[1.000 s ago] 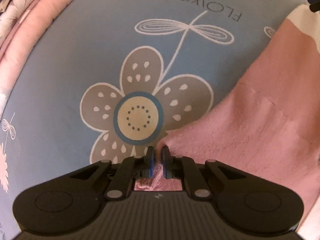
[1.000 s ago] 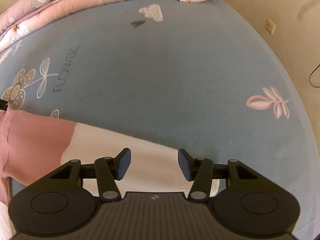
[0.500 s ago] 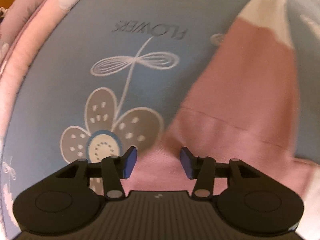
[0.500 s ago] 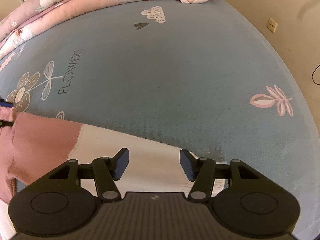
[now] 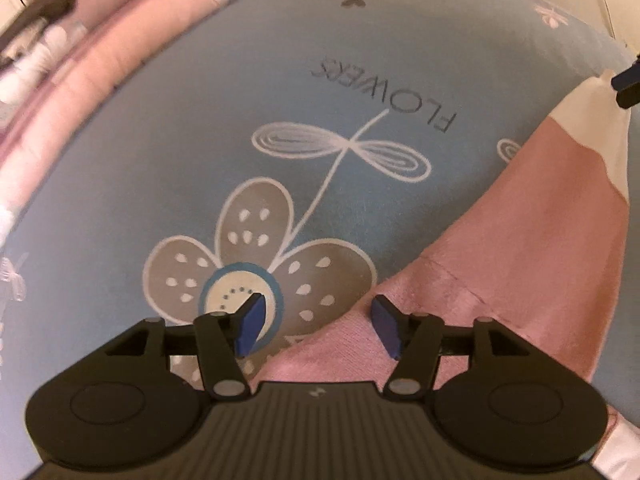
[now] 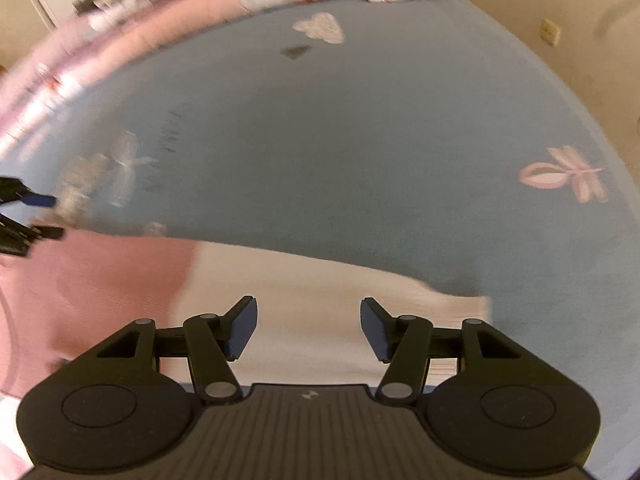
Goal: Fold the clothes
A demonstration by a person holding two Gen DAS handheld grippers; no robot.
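Observation:
A pink and cream garment (image 5: 532,248) lies flat on the blue bedsheet (image 5: 200,152). My left gripper (image 5: 316,326) hovers over its pink corner, jaws opening, with nothing pressed between the blue pads (image 5: 250,326). In the right wrist view the garment's cream end (image 6: 312,292) stretches under my right gripper (image 6: 308,330), which is open and holds nothing. The left gripper (image 6: 36,216) shows at that view's left edge, by the pink part (image 6: 100,280). The right gripper's fingertips (image 5: 628,84) peek in at the left wrist view's right edge, over the cream end.
The sheet carries a grey flower print (image 5: 256,272) and the word FLOWERS (image 5: 384,92). A rolled pink floral quilt (image 6: 200,12) lines the far side of the bed. Beige floor (image 6: 580,32) lies past the bed's right edge.
My left gripper went from shut on the garment's pink corner to open, letting the corner drop onto the sheet, and it lifted a little. The right gripper stayed open over the cream end.

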